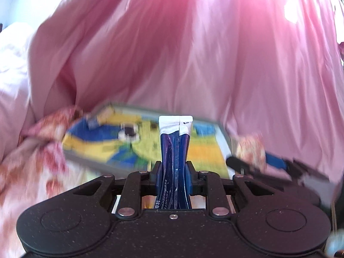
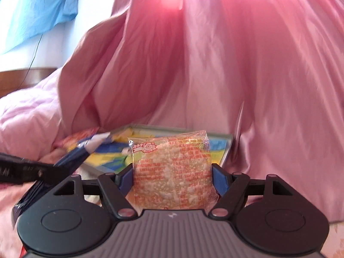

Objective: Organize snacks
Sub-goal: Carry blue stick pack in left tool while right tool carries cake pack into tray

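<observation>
My left gripper [image 1: 174, 168] is shut on a dark blue stick sachet [image 1: 175, 150] with a white top, held upright. My right gripper [image 2: 172, 177] is shut on a clear packet of puffed rice cake [image 2: 172, 169] with red print. Both hover in front of a grey tray [image 2: 229, 148] with a yellow and blue cartoon picture; the tray also shows blurred in the left wrist view [image 1: 223, 133]. The left gripper with the blue sachet [image 2: 86, 150] shows at the left of the right wrist view. The right gripper with its packet [image 1: 250, 148] shows blurred at the right of the left wrist view.
A pink satin curtain [image 2: 215, 75] hangs close behind the tray. A pink quilt [image 2: 28, 116] lies at the left. A floral bedspread [image 1: 32, 154] lies under and around the tray. A blue cloth [image 2: 40, 10] hangs at the top left.
</observation>
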A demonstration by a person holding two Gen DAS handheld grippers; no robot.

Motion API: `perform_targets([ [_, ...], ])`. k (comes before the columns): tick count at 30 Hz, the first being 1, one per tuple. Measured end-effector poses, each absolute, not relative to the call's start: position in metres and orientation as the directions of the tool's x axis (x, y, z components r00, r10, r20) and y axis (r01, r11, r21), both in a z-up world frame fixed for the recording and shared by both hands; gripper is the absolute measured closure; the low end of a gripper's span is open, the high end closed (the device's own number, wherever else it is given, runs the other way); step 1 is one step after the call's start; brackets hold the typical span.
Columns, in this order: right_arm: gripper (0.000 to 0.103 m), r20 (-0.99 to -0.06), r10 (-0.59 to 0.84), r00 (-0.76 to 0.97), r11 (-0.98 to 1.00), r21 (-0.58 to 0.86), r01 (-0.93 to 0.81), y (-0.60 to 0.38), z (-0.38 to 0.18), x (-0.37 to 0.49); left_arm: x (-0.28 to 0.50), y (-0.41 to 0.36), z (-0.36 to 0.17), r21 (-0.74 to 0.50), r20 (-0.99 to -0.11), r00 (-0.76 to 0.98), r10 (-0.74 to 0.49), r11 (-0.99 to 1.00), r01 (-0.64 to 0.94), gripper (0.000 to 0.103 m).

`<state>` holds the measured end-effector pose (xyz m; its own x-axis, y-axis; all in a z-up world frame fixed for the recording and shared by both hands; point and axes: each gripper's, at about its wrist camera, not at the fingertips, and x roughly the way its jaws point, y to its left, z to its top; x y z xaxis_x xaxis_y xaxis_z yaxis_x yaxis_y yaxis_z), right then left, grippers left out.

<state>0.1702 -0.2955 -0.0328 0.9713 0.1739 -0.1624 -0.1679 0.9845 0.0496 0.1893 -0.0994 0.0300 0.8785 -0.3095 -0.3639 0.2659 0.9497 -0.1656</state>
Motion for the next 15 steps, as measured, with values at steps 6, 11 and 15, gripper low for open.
perform_targets([
  [6,0.026,-0.124,0.181,0.976,0.982,0.073,-0.173,-0.299,-0.030,0.211,0.258,-0.117,0.057,-0.151,-0.323,0.905,-0.276,0.959,0.238,0.080],
  [11,0.026,-0.144,0.198,0.970,0.979,0.077,-0.188,-0.297,-0.036,0.235,0.304,-0.128,0.048,-0.179,-0.364,0.896,-0.256,0.963,0.203,0.080],
  [15,0.026,-0.190,0.194,0.962,0.981,0.045,-0.189,-0.292,-0.045,0.251,0.328,-0.134,0.031,-0.194,-0.423,0.875,-0.237,0.967,0.168,0.080],
])
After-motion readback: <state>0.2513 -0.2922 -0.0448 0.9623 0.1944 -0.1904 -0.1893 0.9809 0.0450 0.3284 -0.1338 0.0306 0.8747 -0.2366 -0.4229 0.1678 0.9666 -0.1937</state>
